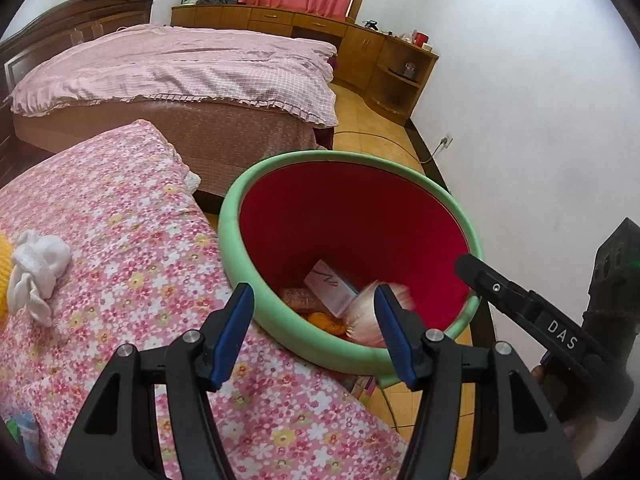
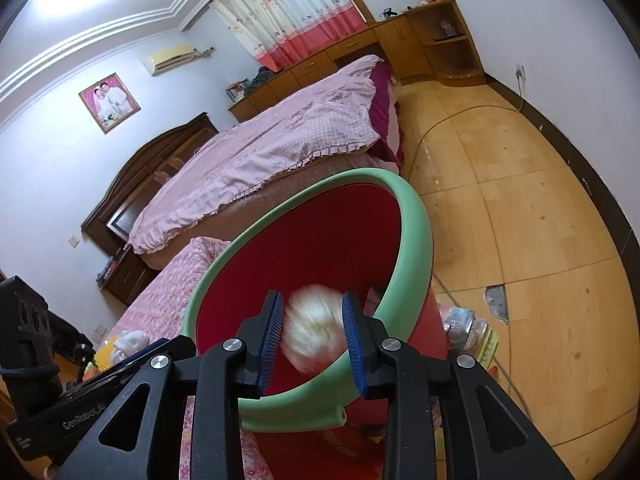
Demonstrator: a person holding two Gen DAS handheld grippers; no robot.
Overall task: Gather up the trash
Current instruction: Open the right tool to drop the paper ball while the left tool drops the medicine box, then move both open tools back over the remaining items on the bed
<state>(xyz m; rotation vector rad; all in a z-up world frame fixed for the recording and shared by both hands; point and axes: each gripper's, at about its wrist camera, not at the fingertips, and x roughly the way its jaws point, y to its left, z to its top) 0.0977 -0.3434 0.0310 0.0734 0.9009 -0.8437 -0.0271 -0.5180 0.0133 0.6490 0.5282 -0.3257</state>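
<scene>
Drop step: right gripper (image 2: 313, 342) over the red bin (image 2: 416, 216), jaws apart, blurred pale wad (image 2: 314, 334) loose between them, seemingly falling in. Left gripper (image 1: 314, 334) released, empty, near the bin's rim. Next: white crumpled scrap (image 1: 34, 268) left on the floral cloth (image 1: 132, 248).

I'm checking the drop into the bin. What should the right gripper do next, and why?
Probably pull back. The blurred pale wad lies between the right gripper pads with gaps both sides, apparently falling into the red bin, where other trash already lies. The left gripper is open and empty.
</scene>
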